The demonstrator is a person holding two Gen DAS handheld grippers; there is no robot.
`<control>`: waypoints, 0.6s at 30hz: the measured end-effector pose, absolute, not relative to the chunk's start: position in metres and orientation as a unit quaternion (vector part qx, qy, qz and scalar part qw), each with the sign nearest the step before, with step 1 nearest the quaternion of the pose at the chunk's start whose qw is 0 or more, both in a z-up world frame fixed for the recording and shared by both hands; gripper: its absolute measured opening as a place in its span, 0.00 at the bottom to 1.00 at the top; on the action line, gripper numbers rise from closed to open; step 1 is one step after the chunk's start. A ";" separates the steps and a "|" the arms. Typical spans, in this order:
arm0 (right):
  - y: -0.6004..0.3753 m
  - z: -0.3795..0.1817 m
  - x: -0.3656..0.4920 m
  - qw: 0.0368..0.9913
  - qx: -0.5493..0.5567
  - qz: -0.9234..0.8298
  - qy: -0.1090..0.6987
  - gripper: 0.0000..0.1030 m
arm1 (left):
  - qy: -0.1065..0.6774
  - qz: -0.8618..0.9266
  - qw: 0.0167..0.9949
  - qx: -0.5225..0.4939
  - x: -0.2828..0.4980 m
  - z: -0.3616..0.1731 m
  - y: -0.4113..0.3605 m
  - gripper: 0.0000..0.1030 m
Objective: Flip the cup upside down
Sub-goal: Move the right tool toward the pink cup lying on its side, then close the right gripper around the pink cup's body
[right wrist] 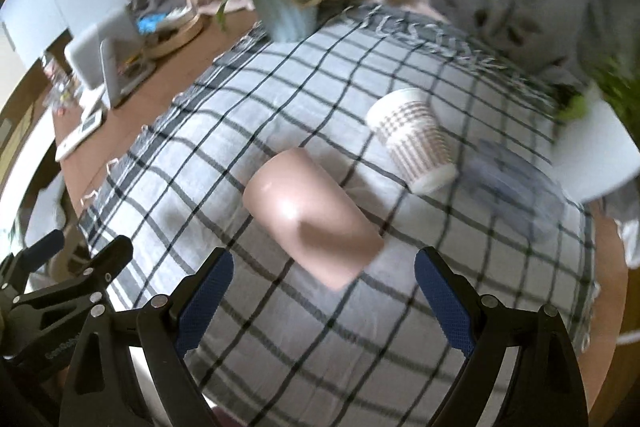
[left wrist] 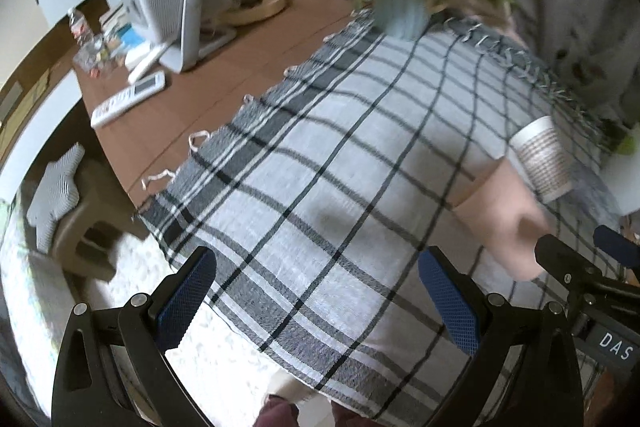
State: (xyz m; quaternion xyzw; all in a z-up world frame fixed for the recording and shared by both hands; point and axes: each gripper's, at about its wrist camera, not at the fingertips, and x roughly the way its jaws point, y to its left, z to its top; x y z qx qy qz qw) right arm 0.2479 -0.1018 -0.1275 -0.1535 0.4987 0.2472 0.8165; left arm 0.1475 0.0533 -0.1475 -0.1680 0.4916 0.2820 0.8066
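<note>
A pink cup [right wrist: 310, 217] stands on the checked cloth [right wrist: 280, 339], closed end towards the camera, just ahead of my right gripper [right wrist: 324, 291], which is open and empty. It also shows at the right of the left wrist view [left wrist: 500, 223]. A white patterned paper cup [right wrist: 412, 141] stands rim down behind it; it also shows in the left wrist view [left wrist: 542, 159]. My left gripper [left wrist: 316, 291] is open and empty over the cloth [left wrist: 320, 163], left of both cups.
A pale vase of sunflowers [right wrist: 286, 7] stands at the cloth's far edge. A white pot with a plant [right wrist: 596, 147] is at the right. A white device [left wrist: 180, 7], remotes [left wrist: 128, 99] and clutter lie on the wooden table [left wrist: 224, 83] at the left.
</note>
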 end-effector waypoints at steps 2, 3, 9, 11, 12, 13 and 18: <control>-0.093 -0.137 0.257 0.805 -0.169 0.258 0.507 0.90 | 0.500 0.287 0.798 -0.177 0.152 -0.157 0.057 1.00; -0.089 -0.142 0.261 0.799 -0.176 0.263 0.511 0.90 | 0.507 0.291 0.791 -0.180 0.155 -0.163 0.059 1.00; -0.067 -0.167 0.281 0.773 -0.220 0.277 0.526 0.90 | 0.527 0.308 0.769 -0.188 0.164 -0.187 0.062 1.00; -0.061 -0.175 0.285 0.764 -0.233 0.281 0.531 0.90 | 0.531 0.308 0.766 -0.192 0.167 -0.193 0.062 1.00; -0.059 -0.178 0.287 0.760 -0.242 0.282 0.534 0.90 | 0.534 0.310 0.763 -0.191 0.169 -0.196 0.062 1.00; -0.057 -0.180 0.288 0.756 -0.246 0.286 0.535 0.90 | 0.536 0.312 0.761 -0.190 0.170 -0.199 0.062 1.00; -0.051 -0.193 0.295 0.745 -0.261 0.293 0.539 0.89 | 0.543 0.320 0.753 -0.188 0.176 -0.209 0.062 1.00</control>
